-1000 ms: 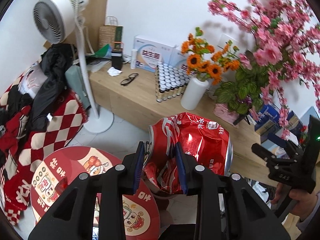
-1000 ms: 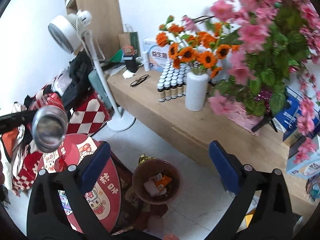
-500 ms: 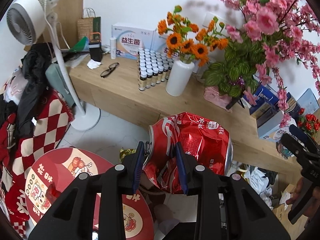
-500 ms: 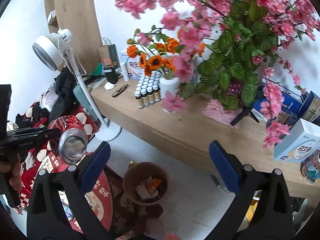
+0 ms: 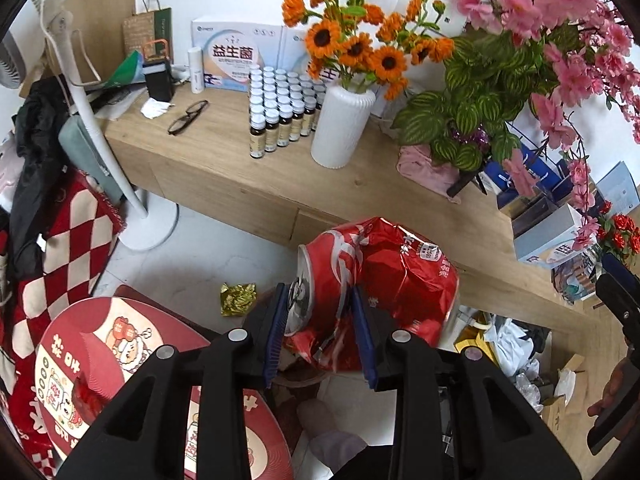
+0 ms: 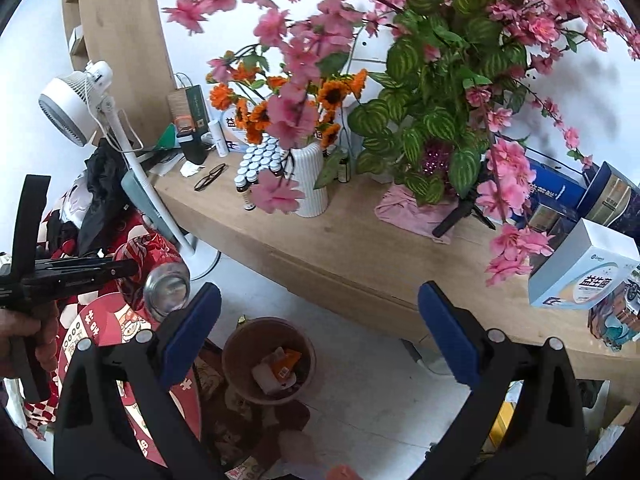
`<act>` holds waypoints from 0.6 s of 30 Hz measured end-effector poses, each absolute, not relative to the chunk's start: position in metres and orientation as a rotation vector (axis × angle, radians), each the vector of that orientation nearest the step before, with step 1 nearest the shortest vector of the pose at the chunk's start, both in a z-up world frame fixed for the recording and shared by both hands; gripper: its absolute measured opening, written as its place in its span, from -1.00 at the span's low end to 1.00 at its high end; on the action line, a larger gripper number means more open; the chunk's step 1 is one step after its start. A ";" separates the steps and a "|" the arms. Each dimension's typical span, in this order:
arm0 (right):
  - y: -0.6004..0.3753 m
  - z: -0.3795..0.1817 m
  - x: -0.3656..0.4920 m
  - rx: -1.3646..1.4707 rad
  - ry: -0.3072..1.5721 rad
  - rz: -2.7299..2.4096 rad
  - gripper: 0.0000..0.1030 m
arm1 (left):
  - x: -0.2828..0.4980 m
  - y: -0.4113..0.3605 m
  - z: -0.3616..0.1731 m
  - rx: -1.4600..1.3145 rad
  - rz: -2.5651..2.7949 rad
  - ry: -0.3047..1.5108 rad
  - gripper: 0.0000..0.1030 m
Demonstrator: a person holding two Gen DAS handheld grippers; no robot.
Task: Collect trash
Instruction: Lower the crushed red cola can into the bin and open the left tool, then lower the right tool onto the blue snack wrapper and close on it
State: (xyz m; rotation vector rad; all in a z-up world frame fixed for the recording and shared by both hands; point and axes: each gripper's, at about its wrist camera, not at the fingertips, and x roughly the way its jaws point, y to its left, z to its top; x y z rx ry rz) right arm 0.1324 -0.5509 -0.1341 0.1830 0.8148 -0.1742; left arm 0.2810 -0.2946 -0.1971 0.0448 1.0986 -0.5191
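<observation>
My left gripper (image 5: 320, 336) is shut on a crushed red soda can (image 5: 376, 284) and holds it in the air above the floor. The can (image 6: 160, 276) and the left gripper (image 6: 72, 272) also show at the left of the right wrist view. A brown trash bin (image 6: 236, 356) with wrappers inside stands on the floor, below and right of the can. My right gripper (image 6: 316, 336) is open and empty above the bin. A gold crumpled wrapper (image 5: 238, 298) lies on the floor.
A long wooden bench (image 5: 224, 160) carries a white vase of orange flowers (image 5: 342, 132), small bottles (image 5: 280, 108), glasses (image 5: 186, 118), boxes and a pink blossom plant (image 6: 440, 80). A white standing fan (image 6: 80, 108) and a round red table (image 5: 100, 364) are at left.
The left gripper has carried the can to the right along the bench. The right gripper has pulled back and up, so the bin now sits between its fingers.
</observation>
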 end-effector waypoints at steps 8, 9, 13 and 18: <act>-0.556 -0.138 0.140 0.185 0.826 -0.174 0.89 | 0.289 -0.296 -0.198 0.003 -0.517 1.099 0.33; -0.555 -0.138 0.142 0.185 0.827 -0.170 0.89 | 0.290 -0.292 -0.195 -0.007 -0.506 1.090 0.38; -0.547 -0.138 0.148 0.186 0.827 -0.152 0.89 | 0.289 -0.274 -0.184 -0.018 -0.452 1.054 0.75; -0.529 -0.137 0.160 0.186 0.817 -0.119 0.89 | 0.279 -0.226 -0.165 -0.040 -0.344 1.000 0.88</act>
